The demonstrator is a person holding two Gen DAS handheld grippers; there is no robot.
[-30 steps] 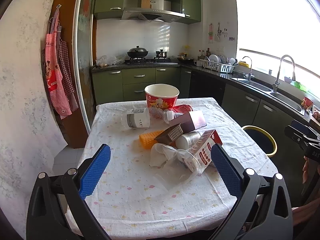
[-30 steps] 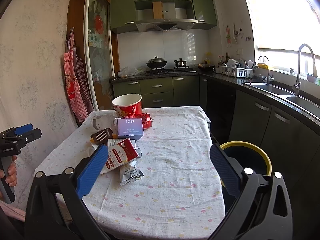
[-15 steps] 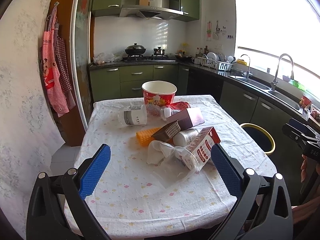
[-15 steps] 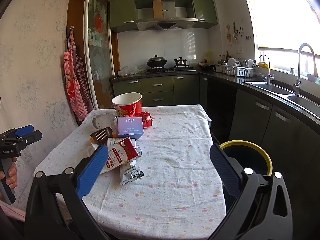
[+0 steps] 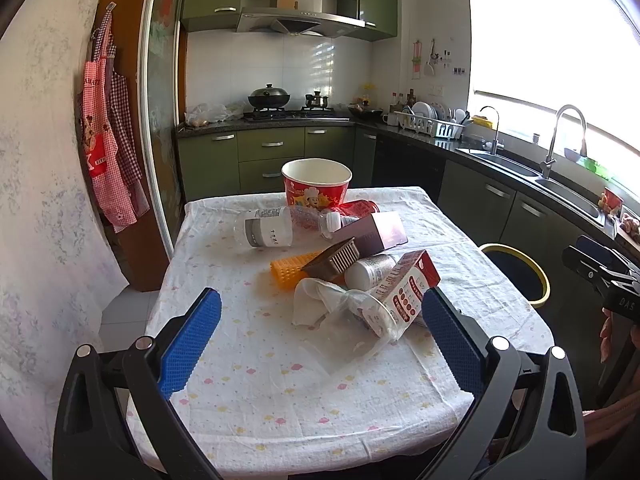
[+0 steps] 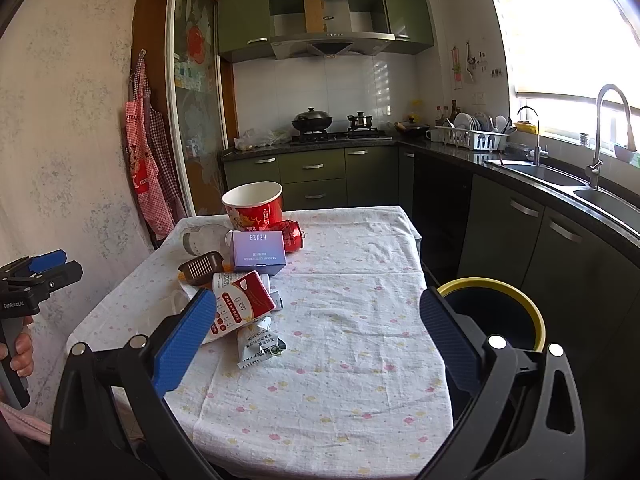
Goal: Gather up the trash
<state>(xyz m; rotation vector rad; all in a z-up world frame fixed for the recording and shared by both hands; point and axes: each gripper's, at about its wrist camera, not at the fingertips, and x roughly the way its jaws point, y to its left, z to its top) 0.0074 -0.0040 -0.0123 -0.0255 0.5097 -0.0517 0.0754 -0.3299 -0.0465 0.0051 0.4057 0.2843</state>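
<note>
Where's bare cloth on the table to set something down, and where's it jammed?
Free: near edge of the table before the snack wrapper; the strip beside the yellow-rimmed bin. Crowded: far-left pile from the red paper bucket down to the red-white carton.

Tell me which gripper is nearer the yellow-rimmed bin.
Right. The right gripper hangs beside the yellow-rimmed bin; the left gripper sits across the table's trash pile.

Left gripper (image 5: pixel 320 334) hangs level with jaws spread wide, gripping nothing. Right gripper (image 6: pixel 316 330) matches it, jaws wide apart, a hand (image 6: pixel 18 350) around the left grip.
</note>
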